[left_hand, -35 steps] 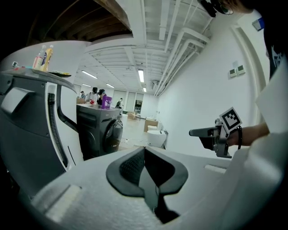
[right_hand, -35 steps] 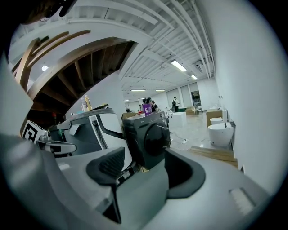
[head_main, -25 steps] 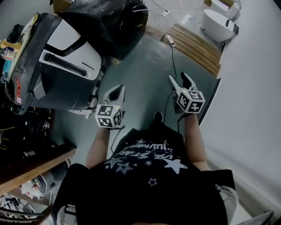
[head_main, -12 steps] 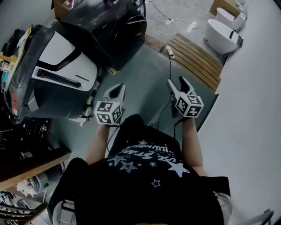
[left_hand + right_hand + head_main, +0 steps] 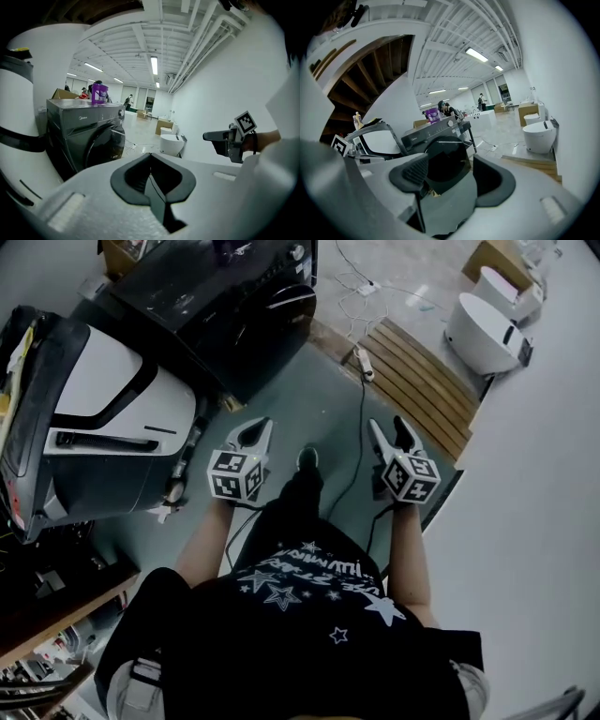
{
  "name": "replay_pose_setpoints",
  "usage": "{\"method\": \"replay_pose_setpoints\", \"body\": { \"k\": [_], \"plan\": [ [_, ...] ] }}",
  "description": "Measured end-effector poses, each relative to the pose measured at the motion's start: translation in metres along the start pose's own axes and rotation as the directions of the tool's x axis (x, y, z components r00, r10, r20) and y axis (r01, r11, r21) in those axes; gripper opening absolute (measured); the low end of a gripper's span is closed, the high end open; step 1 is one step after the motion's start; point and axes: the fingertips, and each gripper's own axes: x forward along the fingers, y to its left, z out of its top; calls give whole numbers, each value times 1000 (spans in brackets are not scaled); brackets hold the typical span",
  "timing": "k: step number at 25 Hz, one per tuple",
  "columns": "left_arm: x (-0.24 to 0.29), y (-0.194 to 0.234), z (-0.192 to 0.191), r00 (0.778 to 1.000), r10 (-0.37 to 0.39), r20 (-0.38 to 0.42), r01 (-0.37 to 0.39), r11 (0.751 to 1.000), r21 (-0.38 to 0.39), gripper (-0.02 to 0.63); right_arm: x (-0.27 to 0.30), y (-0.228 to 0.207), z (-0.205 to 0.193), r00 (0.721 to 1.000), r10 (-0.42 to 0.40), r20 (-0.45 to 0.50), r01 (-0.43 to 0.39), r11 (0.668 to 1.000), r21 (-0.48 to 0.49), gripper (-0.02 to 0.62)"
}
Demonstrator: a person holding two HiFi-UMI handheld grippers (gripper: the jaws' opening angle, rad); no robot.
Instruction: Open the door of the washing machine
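Note:
The dark grey washing machine [image 5: 225, 296] stands at the top of the head view, its round dark door [image 5: 286, 306] shut and facing the floor space ahead of me. Both grippers hang in the air short of it, touching nothing. The left gripper [image 5: 255, 434] is shut with nothing in it; in its own view the left gripper [image 5: 151, 176] has its pads together, and the machine [image 5: 86, 136] stands ahead at left. The right gripper [image 5: 391, 432] is open and holds nothing. Through the gap of the right gripper [image 5: 450, 183] I see the door [image 5: 445, 161].
A large white-and-dark appliance [image 5: 94, 427] leans at the left, close to the left gripper. A wooden slatted platform [image 5: 412, 371], a power strip with cable [image 5: 361, 362] and a white toilet [image 5: 492, 329] lie right of the machine. A purple bottle [image 5: 97, 91] stands on the machine. A white wall runs along the right.
The person has stepped forward, one foot now between the grippers. The washing machine has come further into view. Both grippers keep their states.

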Motion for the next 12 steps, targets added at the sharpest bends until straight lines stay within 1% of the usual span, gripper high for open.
{"method": "replay_pose_setpoints", "body": {
  "k": [4, 8, 12],
  "plan": [
    [61, 38, 29, 999, 23, -25, -23, 1000, -11, 11, 74, -17, 39, 999, 20, -28, -21, 999, -34, 299],
    [102, 63, 51, 998, 25, -55, -26, 1000, -13, 11, 136, -23, 72, 998, 46, -47, -48, 998, -32, 299],
    [132, 92, 77, 998, 58, -33, -59, 997, -42, 11, 186, -23, 95, 995, 72, -68, -74, 997, -37, 299]
  ]
}}
